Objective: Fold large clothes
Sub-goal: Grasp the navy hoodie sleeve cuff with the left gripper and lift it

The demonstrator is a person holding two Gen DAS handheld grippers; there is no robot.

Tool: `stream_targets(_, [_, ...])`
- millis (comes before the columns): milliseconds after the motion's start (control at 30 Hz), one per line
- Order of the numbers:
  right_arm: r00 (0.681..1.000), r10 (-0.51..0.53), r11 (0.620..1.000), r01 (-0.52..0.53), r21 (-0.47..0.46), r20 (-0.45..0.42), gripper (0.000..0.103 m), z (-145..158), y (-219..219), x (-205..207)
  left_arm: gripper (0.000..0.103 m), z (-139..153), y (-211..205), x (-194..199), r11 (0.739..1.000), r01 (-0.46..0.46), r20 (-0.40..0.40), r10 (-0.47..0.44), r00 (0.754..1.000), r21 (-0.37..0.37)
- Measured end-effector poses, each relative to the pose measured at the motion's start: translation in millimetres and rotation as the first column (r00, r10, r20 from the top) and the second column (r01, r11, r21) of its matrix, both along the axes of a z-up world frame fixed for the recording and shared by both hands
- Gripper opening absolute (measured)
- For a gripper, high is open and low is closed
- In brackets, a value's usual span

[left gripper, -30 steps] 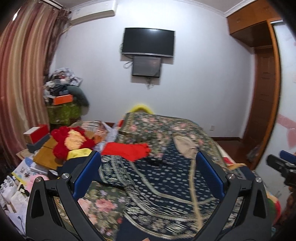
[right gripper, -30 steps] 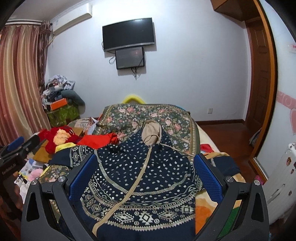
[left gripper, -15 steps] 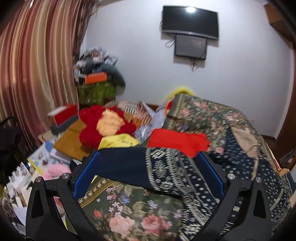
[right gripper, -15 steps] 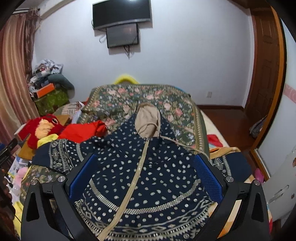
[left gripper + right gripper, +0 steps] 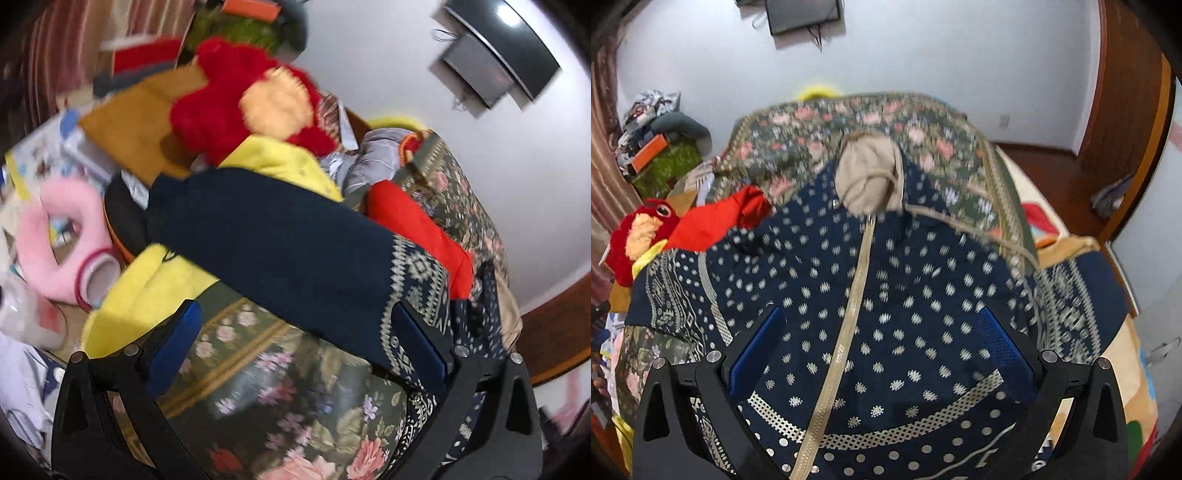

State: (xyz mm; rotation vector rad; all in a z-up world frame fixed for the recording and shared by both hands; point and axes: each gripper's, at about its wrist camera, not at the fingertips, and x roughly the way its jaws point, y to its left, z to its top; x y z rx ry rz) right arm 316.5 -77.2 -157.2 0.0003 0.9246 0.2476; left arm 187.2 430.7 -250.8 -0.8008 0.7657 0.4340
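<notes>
Your left gripper (image 5: 299,332) stands with its blue-padded fingers (image 5: 173,347) spread wide and nothing between them, tilted over the left edge of the bed. Your right gripper (image 5: 879,343) is likewise spread wide and empty, poised above the middle of the garment.

The navy hooded jacket (image 5: 886,280) lies face up on the floral bedspread (image 5: 849,122), with its beige zipper (image 5: 846,332) running down the centre and closed as far as can be seen. The beige-lined hood (image 5: 868,181) rests at the far end, toward the wall. The dotted body fills the space between your right fingers; a patterned hem band curves just in front of them.

In the left wrist view, the jacket's sleeve (image 5: 280,254) stretches out sideways to the left, its plain navy end reaching beyond the bedspread's edge onto a yellow cloth (image 5: 147,288). The patterned band of the sleeve lies just beside the right-hand finger of that gripper.

A red cloth (image 5: 421,229) lies on the bedspread, touching the sleeve's far side. Beyond it sit a red plush toy (image 5: 236,103) and a pink fluffy ring (image 5: 59,236), off the bed to the left. Both views are motion-blurred, so finer detail is unclear.
</notes>
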Motion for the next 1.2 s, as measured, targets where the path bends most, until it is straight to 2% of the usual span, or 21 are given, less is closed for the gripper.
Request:
stream_targets(100, [0.998, 0.019, 0.999, -0.017, 0.030, -0.056, 0.103, -11, 3, 5, 0.103, -22, 22, -3, 0.991, -0.030, 0.029, 0.034, 0.999, -0.134])
stream_targets(267, [0.996, 0.042, 0.999, -0.039, 0.031, -0.075, 0.103, -17, 9, 5, 0.098, -55, 56, -2, 0.947, -0.088, 0.064, 0.114, 0.991, -0.310])
stream_targets(333, [0.996, 0.046, 0.999, -0.044, 0.027, -0.076, 0.103, -17, 10, 5, 0.098, -61, 66, -1, 0.932, -0.111, 0.079, 0.147, 0.986, -0.345])
stream_targets(467, [0.995, 0.042, 0.999, -0.040, 0.026, -0.090, 0.103, -21, 10, 7, 0.097, -69, 88, 9, 0.922, -0.148, 0.084, 0.190, 0.978, -0.357])
stream_targets(533, [0.995, 0.037, 0.999, -0.034, 0.032, -0.097, 0.103, -22, 10, 9, 0.086, -74, 99, 14, 0.916, -0.182, 0.059, 0.217, 0.974, -0.358])
stream_targets(667, [0.996, 0.025, 0.999, -0.023, 0.022, -0.091, 0.103, -20, 8, 8, 0.064, -75, 107, 27, 0.931, -0.246, -0.046, 0.243, 0.969, -0.271])
stream_targets(733, [0.996, 0.027, 0.999, -0.025, 0.023, -0.089, 0.103, -19, 7, 6, 0.042, -71, 106, 34, 0.943, -0.258, -0.084, 0.245, 0.966, -0.210])
stream_targets(767, [0.996, 0.029, 0.999, -0.026, 0.027, -0.090, 0.103, -18, 6, 6, 0.035, -66, 105, 37, 0.950, -0.256, -0.094, 0.243, 0.965, -0.177])
stream_targets(800, [0.996, 0.030, 0.999, -0.027, 0.029, -0.090, 0.103, -16, 5, 5, 0.018, -61, 103, 39, 0.957, -0.251, -0.098, 0.238, 0.966, -0.144])
stream_targets(833, [0.996, 0.032, 0.999, -0.029, 0.029, -0.089, 0.103, -15, 5, 3, 0.006, -55, 100, 41, 0.964, -0.243, -0.100, 0.233, 0.967, -0.108])
stream_targets(967, [0.996, 0.039, 0.999, -0.038, 0.019, -0.076, 0.103, -10, 1, -4, 0.004, -16, 74, 51, 0.979, -0.182, -0.083, 0.189, 0.978, 0.088])
stream_targets(1067, [0.997, 0.039, 0.999, -0.038, 0.019, -0.068, 0.103, -5, -4, -8, 0.004, 28, 49, 60, 0.969, -0.112, -0.048, 0.125, 0.991, 0.221])
stream_targets(1200, [0.998, 0.043, 0.999, -0.041, 0.035, -0.055, 0.103, 3, -13, -12, 0.004, 87, 13, 73, 0.949, -0.042, 0.040, 0.031, 0.999, 0.313])
